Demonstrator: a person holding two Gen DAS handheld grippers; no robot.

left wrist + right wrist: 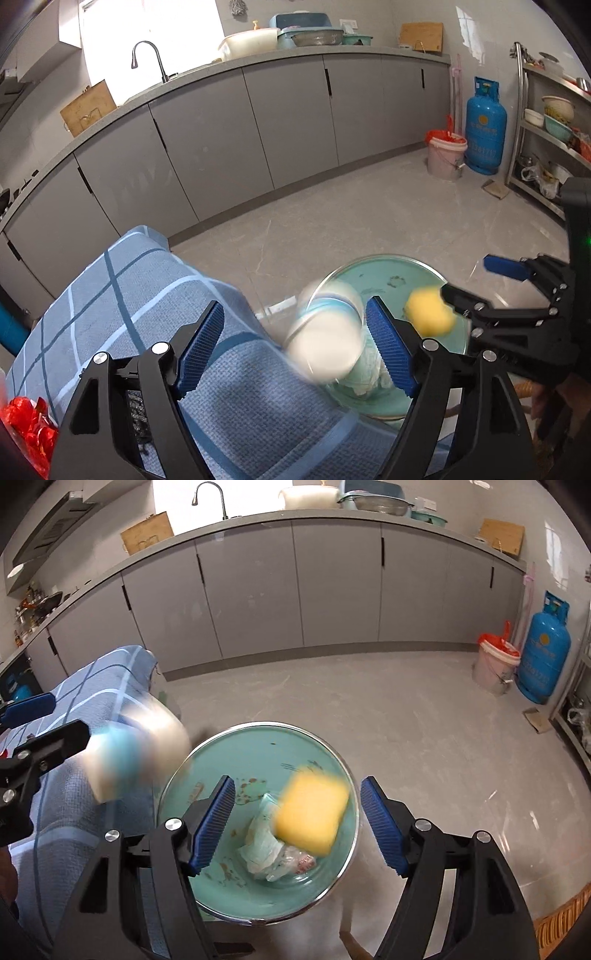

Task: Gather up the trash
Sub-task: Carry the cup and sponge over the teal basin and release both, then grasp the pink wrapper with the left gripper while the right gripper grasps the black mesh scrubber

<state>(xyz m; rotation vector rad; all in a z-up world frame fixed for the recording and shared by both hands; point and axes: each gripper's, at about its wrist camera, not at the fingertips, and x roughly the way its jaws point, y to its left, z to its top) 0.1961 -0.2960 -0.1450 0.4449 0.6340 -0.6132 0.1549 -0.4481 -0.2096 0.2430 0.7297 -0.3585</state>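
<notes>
A yellow sponge (313, 814) and a white cup with a blue band (325, 332) hang blurred in mid-air at the teal basin (258, 746), the sponge directly over its bowl, the cup at its near rim beside the blue checked cloth (147, 295). Crumpled tissue and a scrap of plastic wrapper (275, 849) already lie in the bottom of the basin. Your right gripper (297, 825) stands with its jaws apart, the sponge between them but touching neither pad, and your left gripper (295, 347) is likewise spread wide, with the cup loose between its blue pads (201, 341). Judging by the blur, both pieces appear to be free and dropping. The sponge looks set to land inside. The cup is the risk: seen from the right wrist, it sits over the edge where the cloth meets the rim, so it could strike the lip and bounce onto the cloth or roll off to the tiled floor (406, 709). A light, hollow cup would also tend to skip out on landing. The basin seems to sit at the table's edge, so a knock from either gripper could tip it and spill what you have gathered.
</notes>
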